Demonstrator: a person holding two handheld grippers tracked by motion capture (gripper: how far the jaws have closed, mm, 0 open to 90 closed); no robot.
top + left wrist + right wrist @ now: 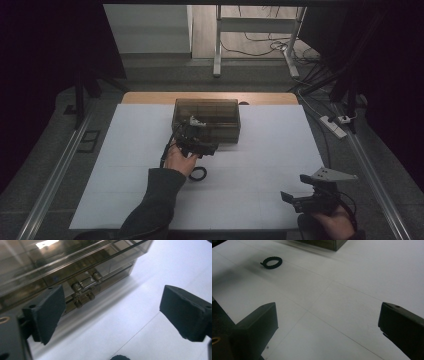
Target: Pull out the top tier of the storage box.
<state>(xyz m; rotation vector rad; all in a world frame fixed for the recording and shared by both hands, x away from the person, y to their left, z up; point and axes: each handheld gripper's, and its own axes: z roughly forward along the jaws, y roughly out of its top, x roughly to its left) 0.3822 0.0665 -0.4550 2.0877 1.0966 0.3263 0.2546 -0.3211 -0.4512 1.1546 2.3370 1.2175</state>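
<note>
Two grippers are working over the white table: the left gripper is hovering at the smoky clear box, at its six o'clock side by the latch, jaws spread wide and gripping nothing. Lying at the left hand's five o'clock is a black ring. At the table's four o'clock, the right gripper is also gaping wide, holding nothing.

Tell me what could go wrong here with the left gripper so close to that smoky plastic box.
The left gripper is open beside the box's latch, holding nothing; a careless advance could shove the closed box across the white sheet. The black ring lies by the person's left hand and might be knocked away.
</note>
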